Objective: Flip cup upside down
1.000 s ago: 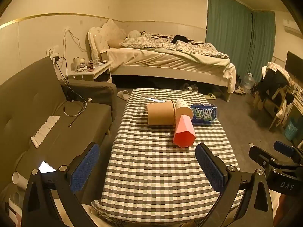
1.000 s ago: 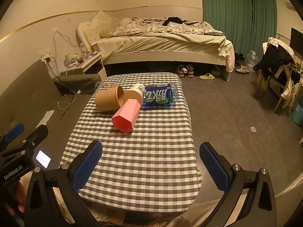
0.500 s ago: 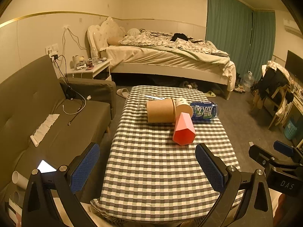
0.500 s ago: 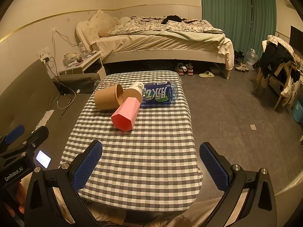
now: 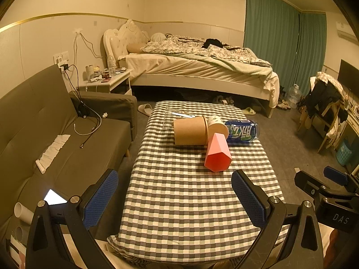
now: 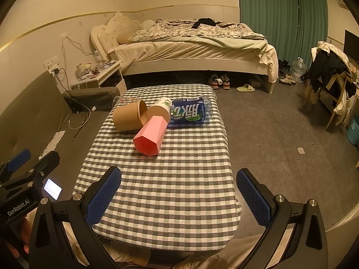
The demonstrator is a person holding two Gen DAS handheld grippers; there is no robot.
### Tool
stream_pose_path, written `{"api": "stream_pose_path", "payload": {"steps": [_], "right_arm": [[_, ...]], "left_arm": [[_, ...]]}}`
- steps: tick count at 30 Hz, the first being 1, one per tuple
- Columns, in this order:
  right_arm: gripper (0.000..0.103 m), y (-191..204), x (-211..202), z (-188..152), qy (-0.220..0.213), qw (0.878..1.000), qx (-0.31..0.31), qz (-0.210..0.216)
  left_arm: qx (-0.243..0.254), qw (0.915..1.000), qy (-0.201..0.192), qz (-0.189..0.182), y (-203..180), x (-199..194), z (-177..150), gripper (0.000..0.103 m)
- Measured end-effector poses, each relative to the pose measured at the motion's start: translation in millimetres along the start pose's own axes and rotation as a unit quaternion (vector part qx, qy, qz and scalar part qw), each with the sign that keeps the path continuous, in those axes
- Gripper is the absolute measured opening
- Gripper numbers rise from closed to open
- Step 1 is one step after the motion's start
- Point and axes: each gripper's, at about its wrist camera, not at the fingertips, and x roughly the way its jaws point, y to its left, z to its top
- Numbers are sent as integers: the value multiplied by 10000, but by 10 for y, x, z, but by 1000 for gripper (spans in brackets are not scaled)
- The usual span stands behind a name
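Observation:
A pink faceted cup (image 5: 217,155) (image 6: 150,135) lies on its side on the checked table (image 5: 179,201) (image 6: 170,192), base toward me. Behind it lie a brown paper cup (image 5: 190,130) (image 6: 129,116), a white printed paper cup (image 5: 217,125) (image 6: 159,111) and a clear cup (image 5: 174,117), all on their sides. My left gripper (image 5: 174,198) is open and empty over the near table. My right gripper (image 6: 178,192) is open and empty over the near table edge. Each gripper shows at the other view's edge.
A blue-labelled water bottle (image 5: 242,131) (image 6: 190,113) lies on its side right of the cups. A grey sofa (image 5: 44,134) stands left of the table, with a lit phone (image 5: 55,199). A bed (image 5: 202,71) is behind, a chair with clothes (image 5: 325,103) at the right.
Both grippers have drawn back slightly and tilted a little; the table and cups sit a bit lower in the views. Nothing on the table has moved.

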Motion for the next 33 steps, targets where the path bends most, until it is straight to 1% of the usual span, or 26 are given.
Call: {"api": "stream_pose_path", "payload": {"steps": [18, 33], "right_arm": [[103, 17, 15, 10, 0, 10000, 10, 6], [103, 17, 30, 21, 60, 10000, 40, -2]], "left_arm": [[-5, 10000, 38, 16, 11, 19, -10, 103], [-32, 9998, 190, 34, 58, 87, 0, 103]]}}
